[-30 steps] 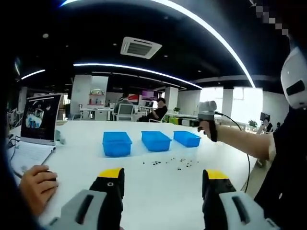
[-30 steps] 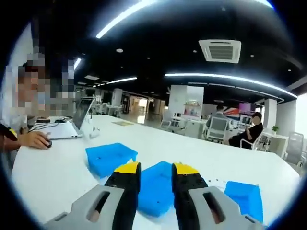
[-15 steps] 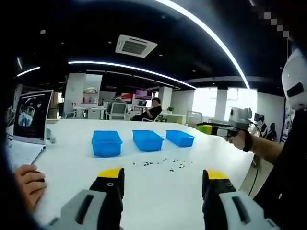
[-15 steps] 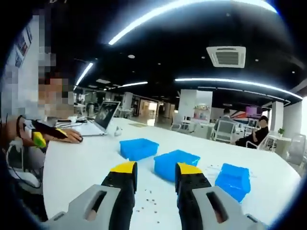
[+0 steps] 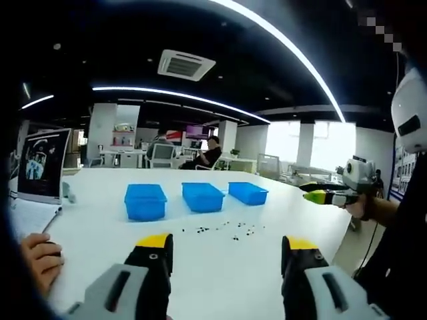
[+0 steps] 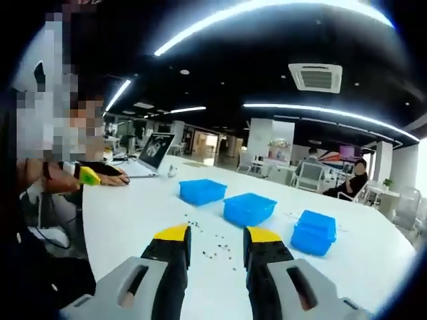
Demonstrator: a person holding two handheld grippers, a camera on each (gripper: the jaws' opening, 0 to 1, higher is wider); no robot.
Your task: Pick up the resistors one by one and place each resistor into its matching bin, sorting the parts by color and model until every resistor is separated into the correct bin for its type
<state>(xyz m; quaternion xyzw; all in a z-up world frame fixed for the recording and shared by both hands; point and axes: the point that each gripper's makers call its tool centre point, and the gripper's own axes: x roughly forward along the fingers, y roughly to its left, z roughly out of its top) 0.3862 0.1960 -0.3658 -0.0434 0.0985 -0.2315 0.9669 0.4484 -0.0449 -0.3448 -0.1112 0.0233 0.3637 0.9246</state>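
Three blue bins stand in a row on the white table: left (image 5: pixel 145 201), middle (image 5: pixel 203 196) and right (image 5: pixel 248 193). In the right gripper view they are the left bin (image 6: pixel 202 191), the middle bin (image 6: pixel 249 208) and the right bin (image 6: pixel 313 232). Small dark resistors (image 5: pixel 227 230) lie scattered in front of them, and they also show as specks (image 6: pixel 215 244) just beyond my right jaws. My left gripper (image 5: pixel 227 245) is wide open, empty and well short of the parts. My right gripper (image 6: pixel 215 235) is open and empty. It also shows in a hand (image 5: pixel 331 195) off the table's right edge.
A laptop (image 5: pixel 43 165) stands at the far left with a notebook (image 5: pixel 30 217) and a person's hand (image 5: pixel 37 261) in front of it. In the right gripper view the laptop (image 6: pixel 155 148) sits beyond a person's hand (image 6: pixel 110 179). Office desks and seated people fill the background.
My right gripper has drawn back from over the bins to beyond the table's edge, so the bins now look farther away. The left view has barely shifted. Both grippers stay open.
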